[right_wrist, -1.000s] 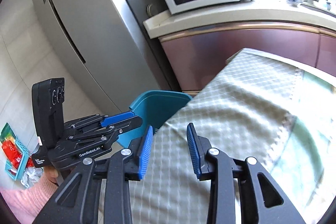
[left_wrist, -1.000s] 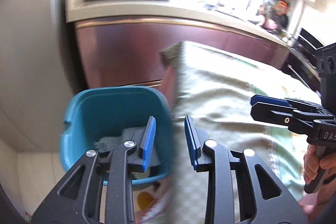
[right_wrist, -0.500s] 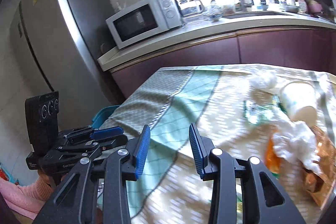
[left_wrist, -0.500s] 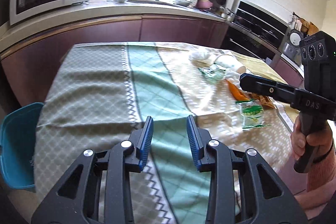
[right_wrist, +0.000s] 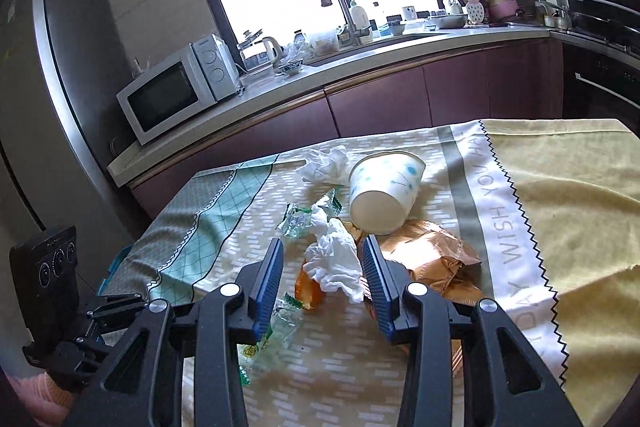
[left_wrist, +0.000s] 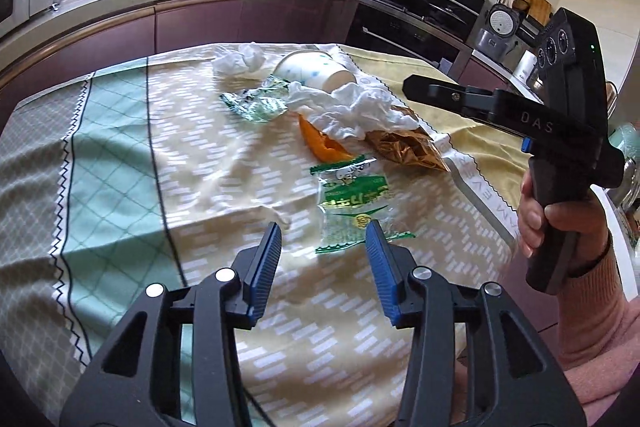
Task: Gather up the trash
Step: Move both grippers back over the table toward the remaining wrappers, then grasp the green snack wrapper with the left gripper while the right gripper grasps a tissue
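Left gripper [left_wrist: 324, 243]: black frame, blue-padded fingers spread wide, nothing between them; it hangs above the near part of the patterned tablecloth [left_wrist: 120, 163].
Right gripper [right_wrist: 322, 263]: same build, jaws wide apart and empty; in its own view a crumpled white tissue [right_wrist: 334, 263] shows in the gap between the pads, not gripped.
Green wrapper: a flat green-and-clear plastic snack wrapper [left_wrist: 352, 203] lies just ahead of the left gripper's right fingertip, long axis running away from the camera, toward the heap.
Paper cup: a white paper cup with blue dots [right_wrist: 384, 189] lies on its side at the far end of the heap, long axis front to back, base toward the right camera and mouth toward the counter.
Other trash: an orange wrapper [left_wrist: 324, 147] beside the tissue; a crinkled brown foil bag [right_wrist: 432, 263] touching the cup's base; a second white tissue wad [right_wrist: 326, 165] left of the cup; a small clear-green wrapper [right_wrist: 298, 221] near it.
Surroundings: white microwave [right_wrist: 176, 95] on the grey counter [right_wrist: 360, 55].
Change: one second ago both cameras faced a teal bin at the table's end; now both face the trash heap, and both grippers' jaws stand wider than they did then.
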`<state>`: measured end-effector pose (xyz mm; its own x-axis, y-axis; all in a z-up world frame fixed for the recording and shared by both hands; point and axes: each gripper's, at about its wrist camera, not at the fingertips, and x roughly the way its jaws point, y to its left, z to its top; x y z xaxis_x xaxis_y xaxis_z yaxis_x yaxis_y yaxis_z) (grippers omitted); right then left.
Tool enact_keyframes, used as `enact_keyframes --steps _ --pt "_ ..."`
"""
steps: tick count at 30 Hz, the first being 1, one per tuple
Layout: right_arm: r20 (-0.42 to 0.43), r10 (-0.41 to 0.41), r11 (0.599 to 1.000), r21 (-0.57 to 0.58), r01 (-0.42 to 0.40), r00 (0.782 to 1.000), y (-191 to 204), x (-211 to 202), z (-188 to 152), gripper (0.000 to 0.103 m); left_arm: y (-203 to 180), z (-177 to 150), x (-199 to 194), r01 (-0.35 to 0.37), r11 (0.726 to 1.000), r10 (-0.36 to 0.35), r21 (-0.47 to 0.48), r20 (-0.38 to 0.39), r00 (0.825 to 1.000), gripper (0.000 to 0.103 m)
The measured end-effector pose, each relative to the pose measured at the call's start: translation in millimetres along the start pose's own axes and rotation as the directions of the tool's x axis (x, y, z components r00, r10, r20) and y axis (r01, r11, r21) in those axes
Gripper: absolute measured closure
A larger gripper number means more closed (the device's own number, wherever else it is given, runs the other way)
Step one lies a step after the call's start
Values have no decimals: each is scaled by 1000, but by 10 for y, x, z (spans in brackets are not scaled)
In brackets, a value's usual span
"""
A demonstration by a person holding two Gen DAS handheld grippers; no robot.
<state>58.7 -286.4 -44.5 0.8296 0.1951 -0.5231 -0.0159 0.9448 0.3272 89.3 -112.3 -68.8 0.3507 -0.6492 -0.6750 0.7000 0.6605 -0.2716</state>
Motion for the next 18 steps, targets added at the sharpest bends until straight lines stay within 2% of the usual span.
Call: enact_keyframes --steps 3,8,14,18 --pt "-11 7 1000 -4 -7 1000 -17 67 -3 64 -80 39 105 11 1000 -11 3 -26 1000 53" --pt "-19 11 1000 -18 -11 1000 -15 157 10 64 -185 78 221 3 1000 -2 19 -51 999 50" --pt "-27 15 1000 -22 -16 1000 -20 256 24 64 -261 90 389 -22 999 25 33 -90 996 49" --pt "-43 10 999 -32 -11 999 -7 314 10 64 -230 81 447 -24 1000 25 11 -110 994 54"
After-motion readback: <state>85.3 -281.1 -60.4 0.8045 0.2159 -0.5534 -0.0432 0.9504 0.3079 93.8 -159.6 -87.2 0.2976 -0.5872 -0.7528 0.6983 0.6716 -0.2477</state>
